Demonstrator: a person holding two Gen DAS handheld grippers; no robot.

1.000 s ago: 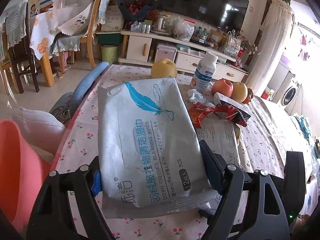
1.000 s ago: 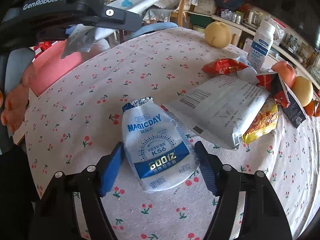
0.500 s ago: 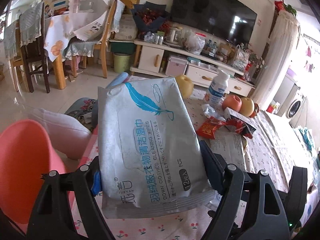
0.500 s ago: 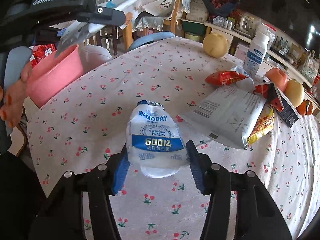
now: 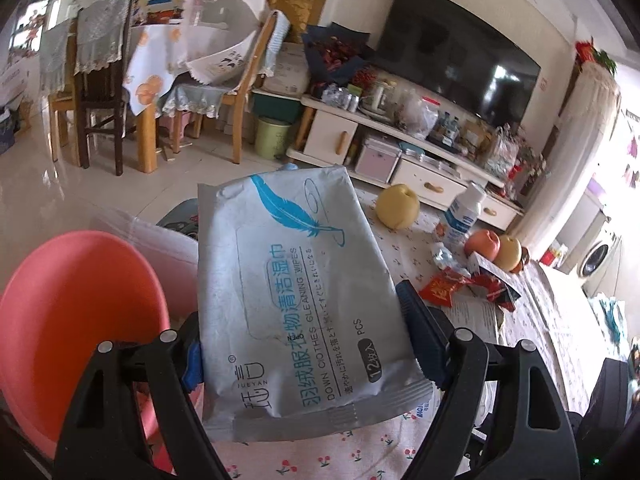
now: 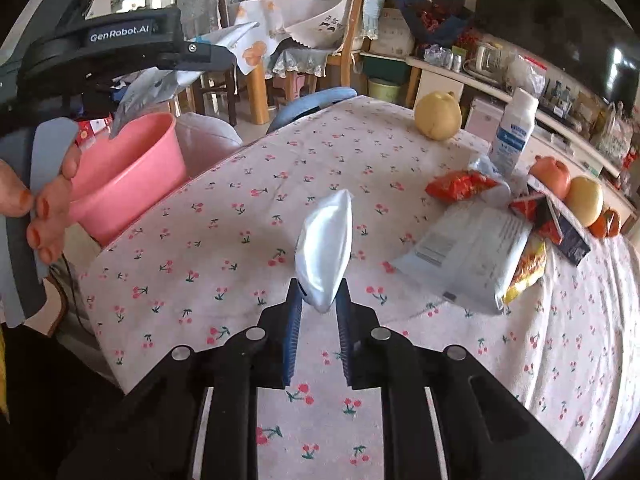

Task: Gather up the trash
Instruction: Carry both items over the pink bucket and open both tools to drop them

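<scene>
At the far left, the pink plastic bin (image 5: 76, 320) stands off the table, its rim just beside the table edge (image 6: 208, 172) & open on top. In the right wrist view it sits below the left gripper (image 6: 208, 54), and the person's hand (image 6: 44, 200) holds that gripper's handle.

The left gripper (image 5: 304, 344) has its jaws set wide, w/ both blue pads pressed on the sides of a flat grey wet-wipes packet w/ a blue feather print (image 5: 296, 292). The packet is lifted clear of the table, next to the bin rather than over the tablecloth.

The white tablecloth w/ red cherry print (image 6: 248, 200) is bare across its left and middle part, so there is free room there. The near-left edge drops to the floor.

In the middle, the right gripper (image 6: 318, 322) has its jaws nearly together, squeezing the lower end of one soft white pouch (image 6: 326, 248). The pouch stands upright, edge-on, raised above the cloth.

To the right the trash is crowded near the far-right edge: 1 large white crinkled bag (image 6: 472, 256), 1 red snack wrapper (image 6: 460, 186), 1 yellow-red wrapper (image 6: 528, 268) partly under the white bag, and 1 dark carton (image 6: 560, 224). Behind stand 1 white plastic bottle w/ blue label (image 6: 514, 132), 1 yellow pear (image 6: 436, 116) apart from the rest, and 1 orange-red apple (image 6: 552, 176) touching a 2nd yellow fruit (image 6: 586, 200). Smaller fruit beyond is too hidden to count.
</scene>
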